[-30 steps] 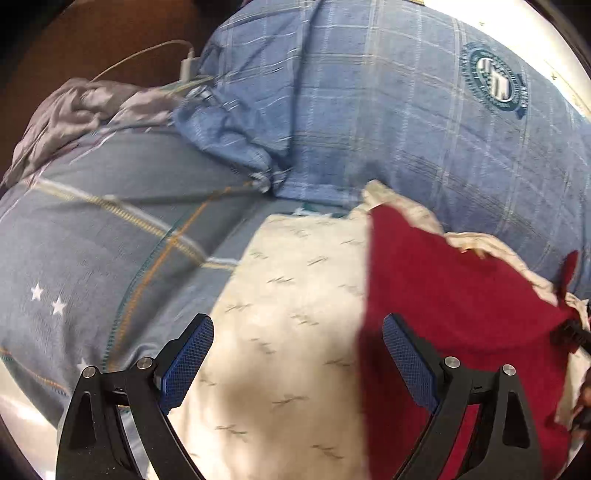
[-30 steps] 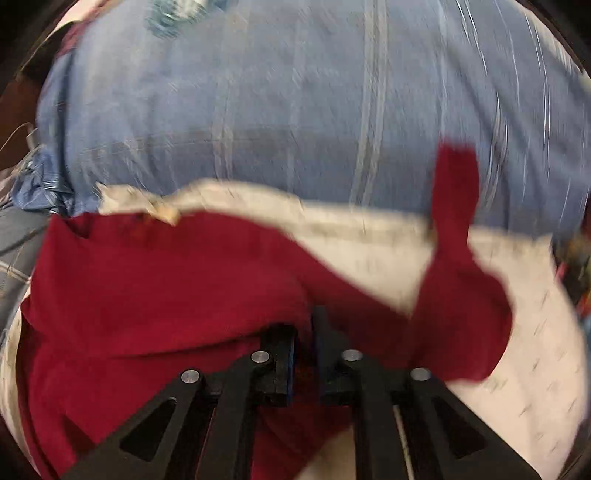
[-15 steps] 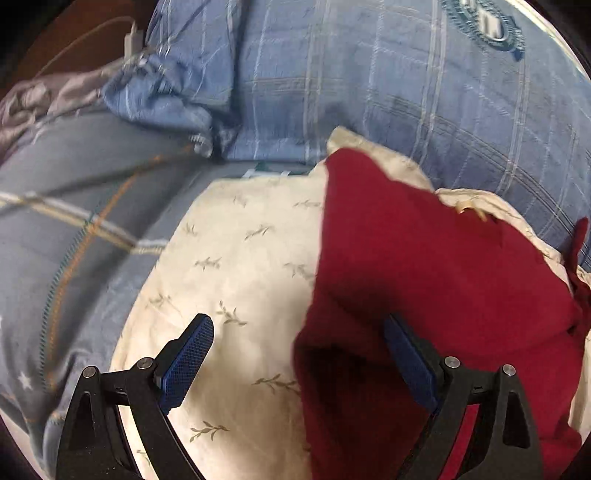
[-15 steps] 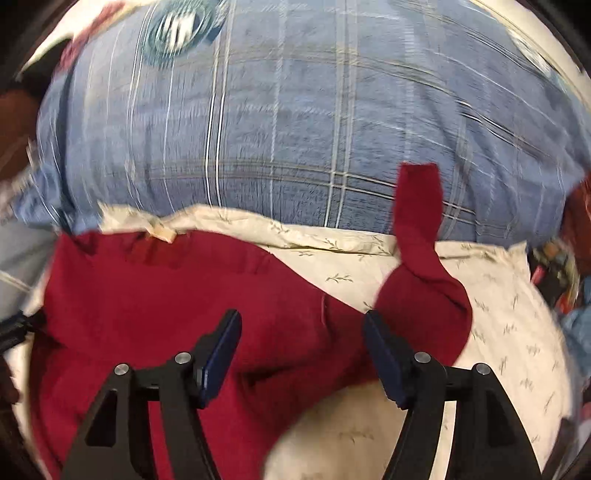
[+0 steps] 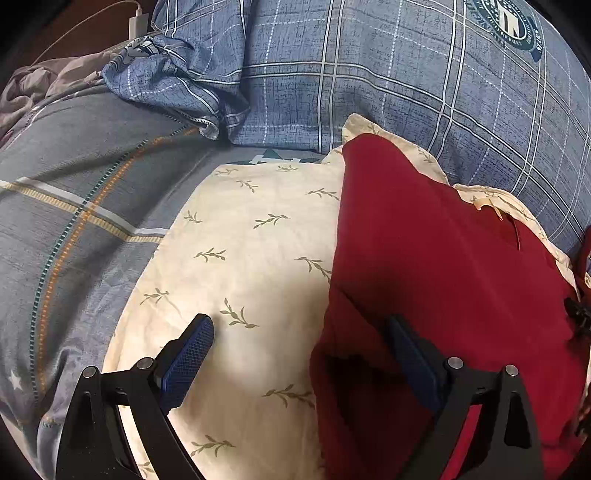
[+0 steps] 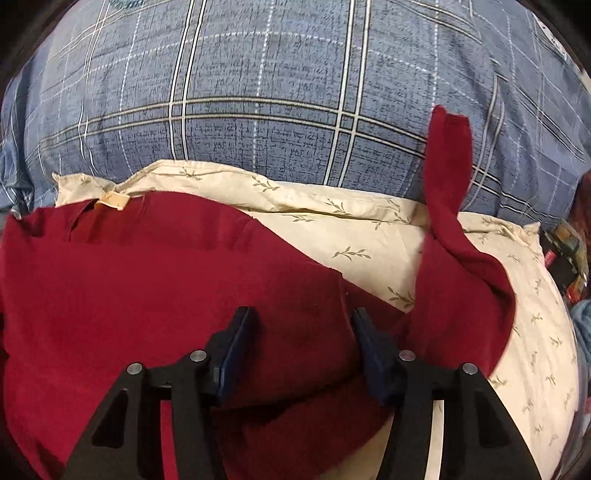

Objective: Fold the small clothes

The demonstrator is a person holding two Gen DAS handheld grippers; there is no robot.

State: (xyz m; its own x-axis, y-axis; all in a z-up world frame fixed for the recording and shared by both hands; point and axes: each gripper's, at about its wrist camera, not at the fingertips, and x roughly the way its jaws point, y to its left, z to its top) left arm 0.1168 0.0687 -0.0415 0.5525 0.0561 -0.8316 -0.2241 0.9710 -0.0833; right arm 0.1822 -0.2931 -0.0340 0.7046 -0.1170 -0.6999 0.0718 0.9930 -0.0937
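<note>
A dark red garment (image 5: 450, 266) lies on a cream leaf-print cloth (image 5: 240, 258). In the right wrist view the garment (image 6: 147, 280) fills the lower left, and one sleeve (image 6: 447, 166) stretches up onto the blue pillow. My left gripper (image 5: 299, 347) is open over the garment's left edge, its left finger above the cream cloth and its right finger above the red fabric. My right gripper (image 6: 301, 332) is open over the red garment, holding nothing.
A blue plaid pillow (image 5: 406, 74) with a round emblem (image 5: 506, 26) lies behind the cloth; it also shows in the right wrist view (image 6: 277, 92). A grey striped bedsheet (image 5: 74, 192) is at left, a white charger and cable (image 5: 136, 22) beyond. Assorted items (image 6: 565, 254) sit at far right.
My right gripper has opened and let go of the red garment, then narrowed its jaws somewhat. My left gripper has moved toward the garment's left edge, staying open.
</note>
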